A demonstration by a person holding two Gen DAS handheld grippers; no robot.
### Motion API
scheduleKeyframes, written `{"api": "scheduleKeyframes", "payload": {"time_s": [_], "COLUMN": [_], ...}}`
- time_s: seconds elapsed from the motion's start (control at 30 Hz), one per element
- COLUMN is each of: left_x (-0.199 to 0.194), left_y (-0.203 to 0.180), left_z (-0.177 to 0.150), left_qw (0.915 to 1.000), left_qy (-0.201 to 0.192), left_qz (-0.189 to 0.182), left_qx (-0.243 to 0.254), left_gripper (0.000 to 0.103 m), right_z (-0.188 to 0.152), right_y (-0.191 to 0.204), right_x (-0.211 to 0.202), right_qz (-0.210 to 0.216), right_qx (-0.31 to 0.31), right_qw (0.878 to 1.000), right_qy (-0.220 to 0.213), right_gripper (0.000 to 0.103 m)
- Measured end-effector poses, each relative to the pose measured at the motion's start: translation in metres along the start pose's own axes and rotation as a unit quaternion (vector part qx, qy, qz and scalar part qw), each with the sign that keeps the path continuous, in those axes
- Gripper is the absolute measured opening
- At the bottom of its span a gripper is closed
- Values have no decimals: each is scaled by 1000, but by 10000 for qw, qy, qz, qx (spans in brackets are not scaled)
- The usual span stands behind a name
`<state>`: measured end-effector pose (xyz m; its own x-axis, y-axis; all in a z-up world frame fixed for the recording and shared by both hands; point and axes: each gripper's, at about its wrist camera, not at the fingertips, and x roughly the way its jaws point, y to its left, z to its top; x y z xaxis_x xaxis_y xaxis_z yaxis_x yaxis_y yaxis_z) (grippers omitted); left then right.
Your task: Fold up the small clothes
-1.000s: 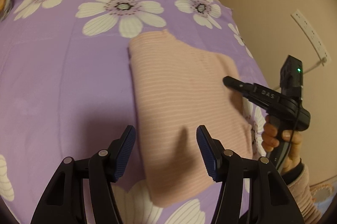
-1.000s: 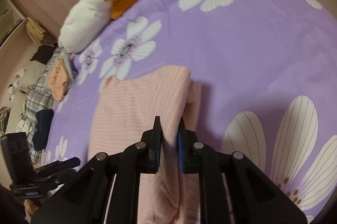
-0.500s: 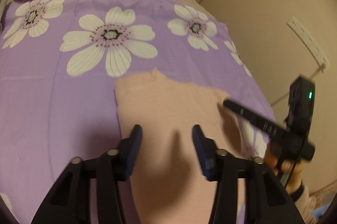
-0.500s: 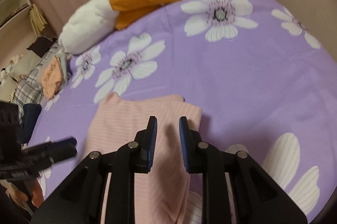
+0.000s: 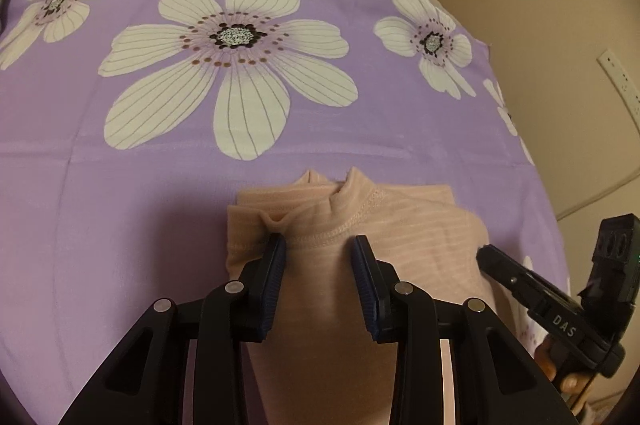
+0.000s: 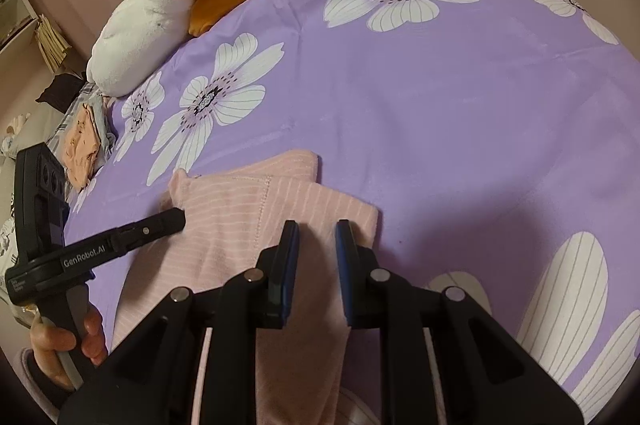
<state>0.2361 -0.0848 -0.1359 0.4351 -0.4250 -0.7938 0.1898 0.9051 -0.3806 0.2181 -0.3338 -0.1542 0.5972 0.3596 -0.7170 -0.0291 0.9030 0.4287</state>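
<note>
A pink striped garment point(image 5: 404, 225) lies folded on the purple flowered sheet point(image 5: 120, 209). My left gripper point(image 5: 318, 243) presses down at its far edge by the neckline. Its jaws are closing, with fabric between the still-wide pads, and cloth bunches against the left pad. In the right wrist view the garment point(image 6: 240, 209) shows its far right corner. There my right gripper point(image 6: 317, 227) is closing on a raised fold that fills its narrow gap. Each gripper also shows in the other's view: the right gripper point(image 5: 486, 255) and the left gripper point(image 6: 174, 217).
A white and orange plush toy point(image 6: 132, 33) lies at the sheet's far edge. A pile of other clothes point(image 6: 82, 145) sits off the sheet at the left. A wall with a power strip point(image 5: 620, 81) borders the right side. A hand point(image 6: 52, 345) holds the left gripper.
The left gripper moved forward to the garment's far edge and its jaws narrowed. The right gripper loosened from the fold, shifted to the far right corner and narrowed again.
</note>
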Motion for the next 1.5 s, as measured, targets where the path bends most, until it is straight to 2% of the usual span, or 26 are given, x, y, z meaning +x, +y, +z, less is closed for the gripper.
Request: {"api": "scheduleKeyframes", "payload": {"time_s": [0.13,0.17,0.43,0.6,0.77,1.07,1.5], "left_x": [-20,-26,-65,-74,-74,-76,-78], "left_y": [-1,-2,-11,-20,-27,-33,-30], "left_z": [-9,-13,-57,-86,-104,-118,-137], "left_qw": [9999,9998,9984,9975,9964,9946,9940], "left_qy": [-77,-122,-187,-229,-166,-95,62], "left_qz": [-51,-64,-311,-155,41,274,378], "left_qx": [46,106,441,651,834,994,1021], "left_gripper": [36,36,36,36,36,36,36], "right_z": [1,0,-26,-58,-84,-111,-132], "right_y": [3,5,27,44,49,50,49], "right_x": [-9,-13,-49,-70,-72,-66,-74], "right_qz": [37,67,251,167,121,-206,-243], "right_qx": [35,15,-454,-938,-1190,-1253,-1142], "right_qw": [10000,9999,9983,9946,9926,9919,9931], "right_qy": [-83,-126,-278,-414,-199,25,57], "right_gripper": [19,24,23,23,23,20,21]}}
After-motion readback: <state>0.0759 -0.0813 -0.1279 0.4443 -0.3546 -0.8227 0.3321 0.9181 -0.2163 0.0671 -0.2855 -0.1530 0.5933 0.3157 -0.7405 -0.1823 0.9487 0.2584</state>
